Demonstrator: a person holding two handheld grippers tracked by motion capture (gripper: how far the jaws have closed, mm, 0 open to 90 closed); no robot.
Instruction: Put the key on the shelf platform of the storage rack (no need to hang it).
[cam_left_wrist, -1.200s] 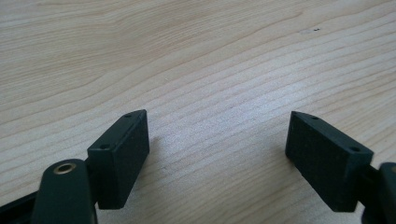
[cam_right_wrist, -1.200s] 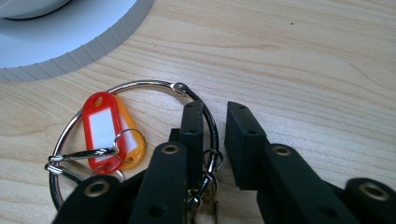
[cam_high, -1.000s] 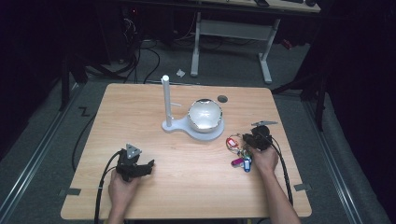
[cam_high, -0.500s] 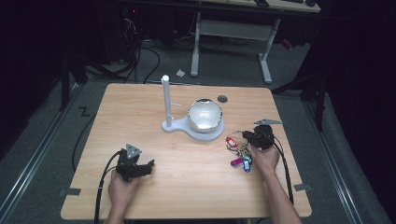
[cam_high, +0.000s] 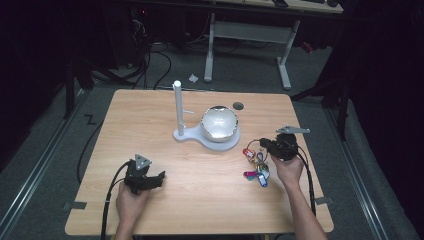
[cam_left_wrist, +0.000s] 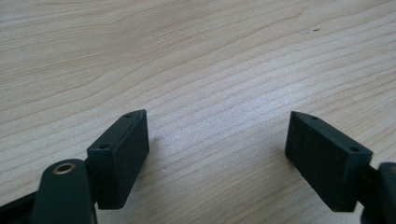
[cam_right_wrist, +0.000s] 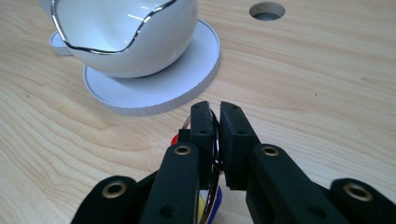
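Note:
A bunch of keys with red, blue and magenta tags (cam_high: 257, 167) lies on the right side of the wooden table (cam_high: 150, 115). My right gripper (cam_high: 265, 145) is shut on its thin metal ring (cam_right_wrist: 215, 140), which shows between the closed jaws of that right gripper (cam_right_wrist: 215, 109), with coloured tags hanging below. A white bowl with a chrome rim (cam_high: 219, 122) sits on a round white base (cam_right_wrist: 187, 74) just ahead. My left gripper (cam_high: 156, 180) rests low over bare wood at the front left. In its own view the left gripper (cam_left_wrist: 217, 126) is wide open with nothing between the jaws.
A white upright post (cam_high: 176, 105) rises from the same white base, left of the bowl. A round cable hole (cam_high: 238, 105) is in the table behind the bowl. Black cables trail off the front edge from both grippers. Desks and cables stand on the floor beyond.

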